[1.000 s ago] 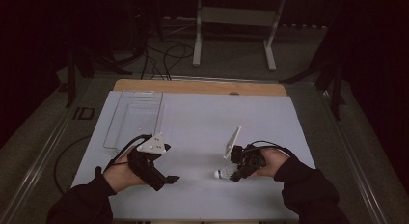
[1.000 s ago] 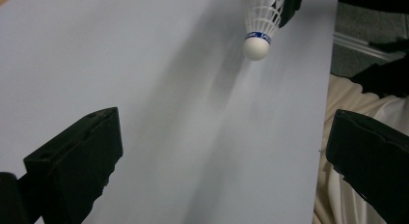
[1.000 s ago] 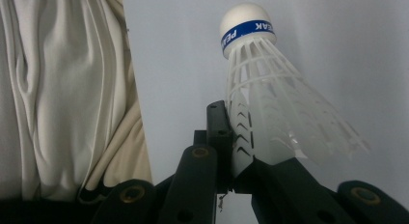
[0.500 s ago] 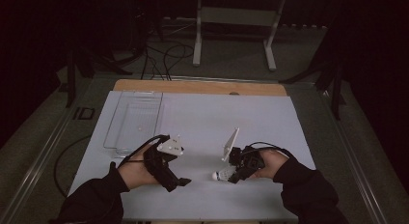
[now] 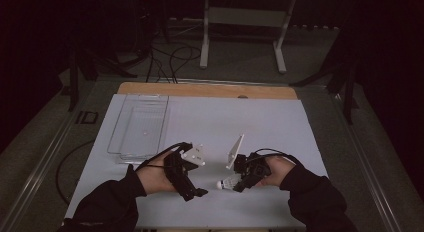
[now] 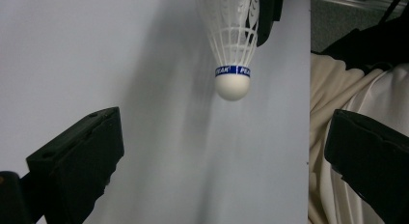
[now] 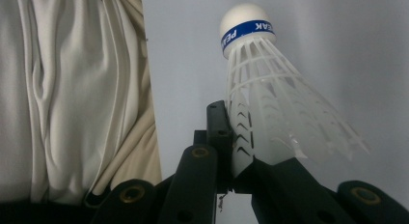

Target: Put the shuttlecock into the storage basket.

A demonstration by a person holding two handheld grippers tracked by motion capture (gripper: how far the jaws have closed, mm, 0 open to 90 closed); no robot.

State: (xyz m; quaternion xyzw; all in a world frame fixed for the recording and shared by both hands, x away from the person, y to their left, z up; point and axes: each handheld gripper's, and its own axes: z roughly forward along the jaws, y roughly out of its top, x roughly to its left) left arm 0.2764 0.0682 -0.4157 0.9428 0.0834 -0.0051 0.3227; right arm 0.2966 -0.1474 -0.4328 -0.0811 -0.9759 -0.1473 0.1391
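White shuttlecock with a blue band (white lettering), black jaws, pale grey table.

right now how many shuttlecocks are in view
1. The shuttlecock is clamped by its skirt in the right tool, cork pointing toward the left tool, above the white mat. I see no others.

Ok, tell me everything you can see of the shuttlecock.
The shuttlecock is white, with a rounded cork-like head, a blue band with white lettering below it, and a ribbed, translucent plastic-looking skirt. The right gripper is shut on the skirt's rim, so the head points away from it toward the left gripper, whose jaws stand open and apart from it. In the high view it sits near the front edge of the white table cover.
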